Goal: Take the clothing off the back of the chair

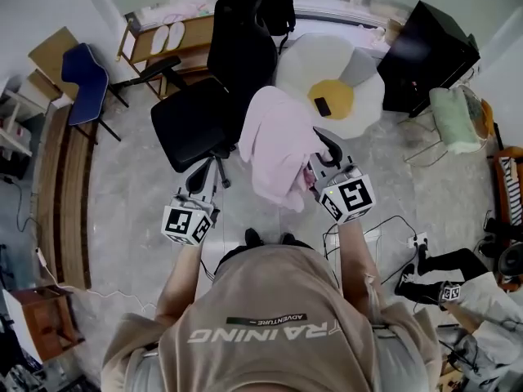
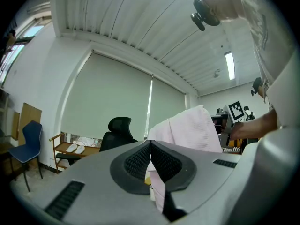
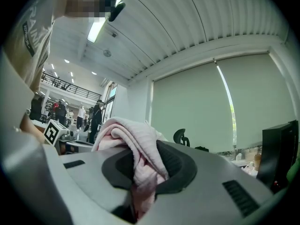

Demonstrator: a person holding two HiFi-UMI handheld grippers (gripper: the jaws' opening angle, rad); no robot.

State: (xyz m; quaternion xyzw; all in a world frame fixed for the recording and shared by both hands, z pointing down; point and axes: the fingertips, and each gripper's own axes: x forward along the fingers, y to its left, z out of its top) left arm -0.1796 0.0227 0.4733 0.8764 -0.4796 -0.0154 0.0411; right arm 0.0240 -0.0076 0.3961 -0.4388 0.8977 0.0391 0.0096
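Right gripper (image 3: 142, 156): clenched on a bunched fold of the pink clothing (image 1: 274, 141). The fabric fills the space between the pads and spills over their top.

Left gripper (image 2: 151, 146): jaws drawn together with the tips touching. A pale sliver shows in the slot behind the tips, and I cannot tell whether it is fabric or something beyond.

Clothing, place: it hangs in the air from the right gripper, just to the right of the black chair (image 1: 237, 51). In the left gripper view a strip of window blind (image 2: 140, 125) shows between the garment and the backrest, so I judge it to be off the chair back.

Clothing, long axis: up and down. It is pinched near the top and the rest drapes toward the floor.

Direction from the grippers: the bulk hangs ahead and a little left of the right gripper. From the left gripper it lies to the right, apart, with the chair base (image 1: 214, 174) showing between them.

Nearer hand: the right, which carries the whole weight as far as I can see.

Coming move, my guess: draw the garment away from the chair, toward the person or to the right. The thing to watch is the loose lower hem, which hangs near the chair base.
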